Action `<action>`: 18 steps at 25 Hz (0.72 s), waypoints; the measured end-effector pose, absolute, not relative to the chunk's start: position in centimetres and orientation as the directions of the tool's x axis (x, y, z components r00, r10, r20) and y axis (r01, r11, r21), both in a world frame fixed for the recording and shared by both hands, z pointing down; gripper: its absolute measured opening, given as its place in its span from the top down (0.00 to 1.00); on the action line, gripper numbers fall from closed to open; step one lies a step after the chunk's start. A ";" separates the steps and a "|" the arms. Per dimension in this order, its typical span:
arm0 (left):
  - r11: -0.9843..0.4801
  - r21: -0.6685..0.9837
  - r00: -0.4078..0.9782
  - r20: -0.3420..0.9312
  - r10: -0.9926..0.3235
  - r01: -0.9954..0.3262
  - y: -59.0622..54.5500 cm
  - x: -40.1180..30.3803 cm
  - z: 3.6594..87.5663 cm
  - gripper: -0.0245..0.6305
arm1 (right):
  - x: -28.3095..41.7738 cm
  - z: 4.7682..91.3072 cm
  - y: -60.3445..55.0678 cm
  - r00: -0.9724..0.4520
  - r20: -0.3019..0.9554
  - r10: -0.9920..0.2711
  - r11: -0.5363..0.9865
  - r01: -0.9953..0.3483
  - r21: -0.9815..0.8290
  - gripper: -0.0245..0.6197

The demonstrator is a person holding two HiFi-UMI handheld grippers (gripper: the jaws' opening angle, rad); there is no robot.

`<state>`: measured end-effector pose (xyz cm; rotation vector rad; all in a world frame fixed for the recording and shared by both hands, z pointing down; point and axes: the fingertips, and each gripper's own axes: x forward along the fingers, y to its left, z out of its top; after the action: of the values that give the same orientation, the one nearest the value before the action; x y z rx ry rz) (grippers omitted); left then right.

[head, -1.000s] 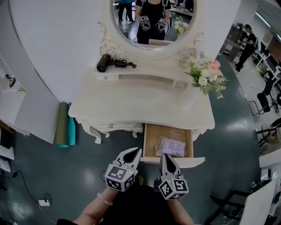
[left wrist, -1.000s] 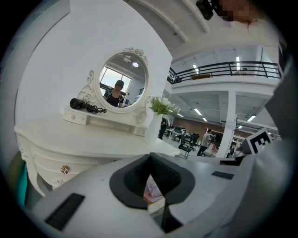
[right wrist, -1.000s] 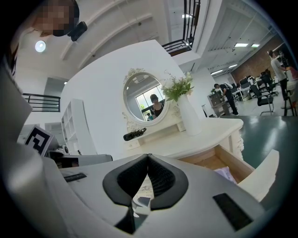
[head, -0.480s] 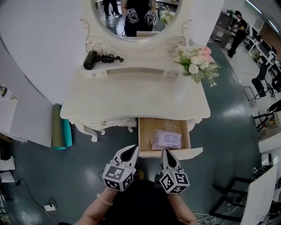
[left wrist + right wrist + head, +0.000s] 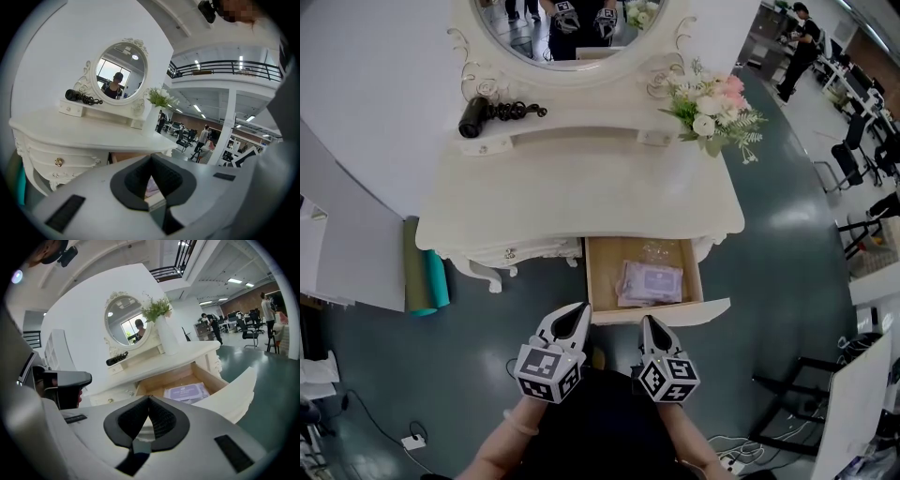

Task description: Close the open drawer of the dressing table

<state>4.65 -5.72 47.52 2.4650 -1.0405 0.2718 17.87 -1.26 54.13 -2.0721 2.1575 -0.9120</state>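
Dark green floor (image 5: 787, 244) surrounds a white table (image 5: 581, 187) with an oval mirror (image 5: 581, 42) at 12 o'clock. At the table's 5 o'clock edge, the drawer (image 5: 598, 272) stands pulled out, with a purple packet (image 5: 652, 281) lying inside. The left claw (image 5: 578, 311) and right claw (image 5: 648, 323), both with jaws together and empty, hover at 6 o'clock near the drawer front. Contact cannot be determined.

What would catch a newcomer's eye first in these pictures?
The open drawer at the front right of the white dressing table, a purple packet inside, stands out first. Just before it hover the left gripper and right gripper, jaws together, empty. Pink-and-white flowers sit back right.
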 end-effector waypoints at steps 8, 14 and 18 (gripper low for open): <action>-0.617 0.344 0.706 0.363 -0.608 -0.708 -5.5 5.1 48.5 0.92 | 17.4 56.9 0.0 -0.134 0.447 -0.885 -0.077 -0.903 -0.423 0.96; -0.599 0.341 0.689 0.387 -0.613 -0.724 -5.4 4.4 49.6 0.92 | 17.3 59.9 0.7 -0.136 0.505 -0.852 -0.117 -0.892 -0.437 0.96; -0.578 0.341 0.670 0.401 -0.624 -0.742 -5.4 3.4 50.1 0.92 | 16.9 61.5 0.8 -0.148 0.534 -0.832 -0.125 -0.889 -0.441 0.96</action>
<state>3.39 -5.39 50.11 2.4006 -1.0582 0.3255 16.87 0.81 61.46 -2.0977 2.1264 -1.1958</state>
